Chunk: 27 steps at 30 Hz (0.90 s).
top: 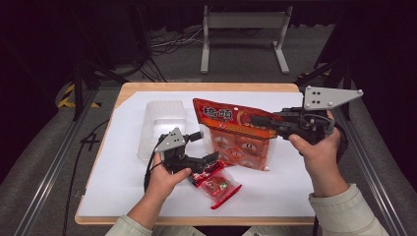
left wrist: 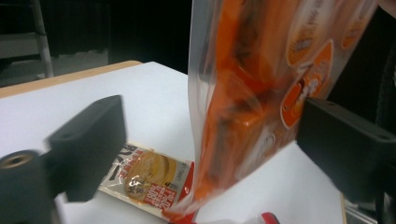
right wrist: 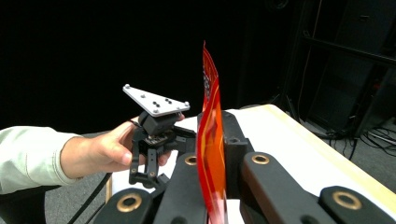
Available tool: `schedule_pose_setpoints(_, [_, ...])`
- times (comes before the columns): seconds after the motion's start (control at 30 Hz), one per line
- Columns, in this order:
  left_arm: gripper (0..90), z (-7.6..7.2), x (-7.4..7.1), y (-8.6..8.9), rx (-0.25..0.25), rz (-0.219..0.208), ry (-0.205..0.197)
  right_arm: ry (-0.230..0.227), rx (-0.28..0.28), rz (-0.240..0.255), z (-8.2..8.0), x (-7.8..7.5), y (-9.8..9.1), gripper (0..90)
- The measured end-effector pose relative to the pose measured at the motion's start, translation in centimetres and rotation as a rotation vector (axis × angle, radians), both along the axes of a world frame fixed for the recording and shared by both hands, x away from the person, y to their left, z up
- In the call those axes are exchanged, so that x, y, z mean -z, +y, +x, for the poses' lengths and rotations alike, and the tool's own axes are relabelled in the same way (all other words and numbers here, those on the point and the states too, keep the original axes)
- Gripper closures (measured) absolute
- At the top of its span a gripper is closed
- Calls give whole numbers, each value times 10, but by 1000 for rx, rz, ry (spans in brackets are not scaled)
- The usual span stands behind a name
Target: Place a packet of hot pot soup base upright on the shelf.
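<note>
A large orange snack bag (top: pixel 237 140) stands upright on the white sheet, held by its top edge. My right gripper (top: pixel 263 120) is shut on that edge; in the right gripper view the thin bag edge (right wrist: pixel 208 116) rises from between the closed jaws of my right gripper (right wrist: pixel 212 163). My left gripper (top: pixel 204 146) is open at the bag's lower left corner. In the left gripper view the bag (left wrist: pixel 252 93) hangs between its spread jaws with gaps on both sides. Small red snack packets (top: pixel 219 184) lie below the bag, one (left wrist: pixel 144 179) beside the left jaw.
A clear plastic container (top: pixel 160 125) sits behind my left hand. The white sheet (top: pixel 118 187) covers most of the wooden table (top: pixel 147 87). A metal frame (top: pixel 243 29) stands on the floor beyond the table. My left gripper (right wrist: pixel 154 140) appears past the right jaws.
</note>
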<state>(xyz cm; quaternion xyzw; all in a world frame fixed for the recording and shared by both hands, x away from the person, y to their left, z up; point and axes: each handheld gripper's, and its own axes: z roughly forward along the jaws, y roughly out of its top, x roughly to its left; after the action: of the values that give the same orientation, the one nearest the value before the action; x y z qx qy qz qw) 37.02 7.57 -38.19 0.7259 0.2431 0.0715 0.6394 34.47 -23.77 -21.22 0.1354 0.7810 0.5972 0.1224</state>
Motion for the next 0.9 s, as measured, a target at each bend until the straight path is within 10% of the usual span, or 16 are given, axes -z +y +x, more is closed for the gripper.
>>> schedule_pose_setpoints(0.53, [18, -2, 2, -10, 82, -66, -63, -4, -47, 42, 1, 8, 15, 900])
schedule_pose_setpoints(0.73, [160, 2, 8, -15, 169, -58, -66, 0, -65, 65, 2, 12, 16, 900])
schedule_pose_setpoints(0.9, [289, 5, 10, -14, 261, -162, -39, 6, -83, 86, 2, 16, 15, 900])
